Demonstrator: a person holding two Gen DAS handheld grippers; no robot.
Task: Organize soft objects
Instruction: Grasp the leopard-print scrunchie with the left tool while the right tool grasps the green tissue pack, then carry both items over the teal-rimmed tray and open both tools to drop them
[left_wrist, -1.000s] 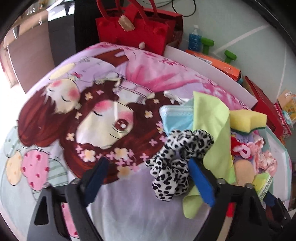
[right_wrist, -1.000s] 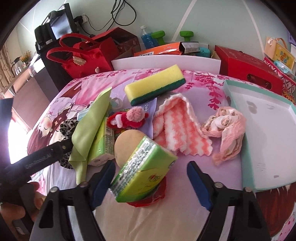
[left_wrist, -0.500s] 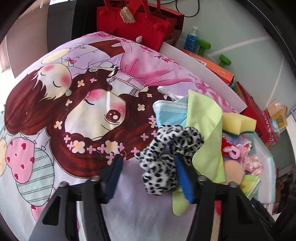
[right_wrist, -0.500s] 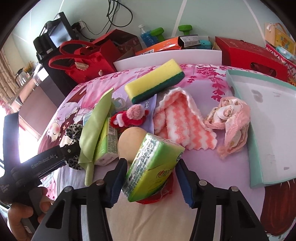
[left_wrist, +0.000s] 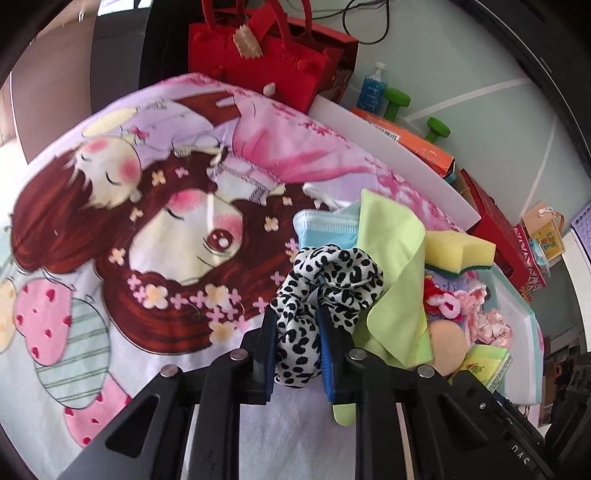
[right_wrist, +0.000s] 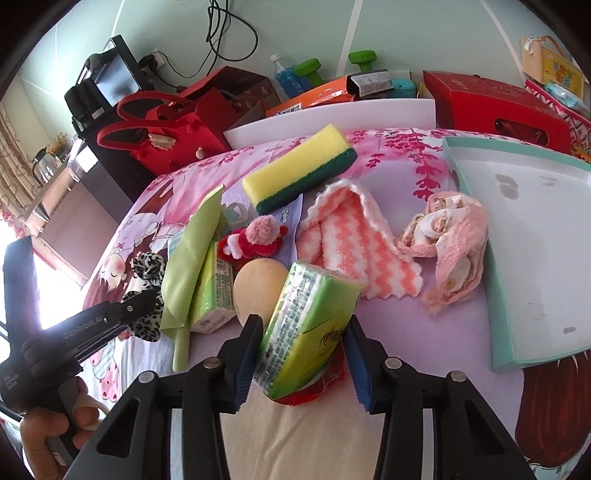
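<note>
My left gripper (left_wrist: 297, 332) is shut on a black-and-white leopard scrunchie (left_wrist: 325, 280) lying on the cartoon bedspread (left_wrist: 147, 236); it also shows in the right wrist view (right_wrist: 146, 291). My right gripper (right_wrist: 303, 350) is shut on a green tissue pack (right_wrist: 310, 325) that leans over a red wrapper (right_wrist: 321, 387). Around them lie a lime cloth (right_wrist: 188, 251), a blue face mask (left_wrist: 325, 227), a yellow-green sponge (right_wrist: 299, 173), a red plush toy (right_wrist: 255, 240), a tan puff (right_wrist: 258, 288), a pink striped cloth (right_wrist: 354, 240) and a pink crumpled cloth (right_wrist: 447, 243).
A teal-rimmed tray (right_wrist: 532, 258) lies at the right. A second tissue pack (right_wrist: 214, 291) stands beside the lime cloth. A white board (right_wrist: 332, 114), a red bag (right_wrist: 162, 140), red boxes (right_wrist: 495, 107), green dumbbells (right_wrist: 362, 59) and a bottle (right_wrist: 284, 74) line the far edge.
Both grippers have closed: the left around the leopard scrunchie, the right around the green tissue pack. Both moved forward slightly toward the pile.
</note>
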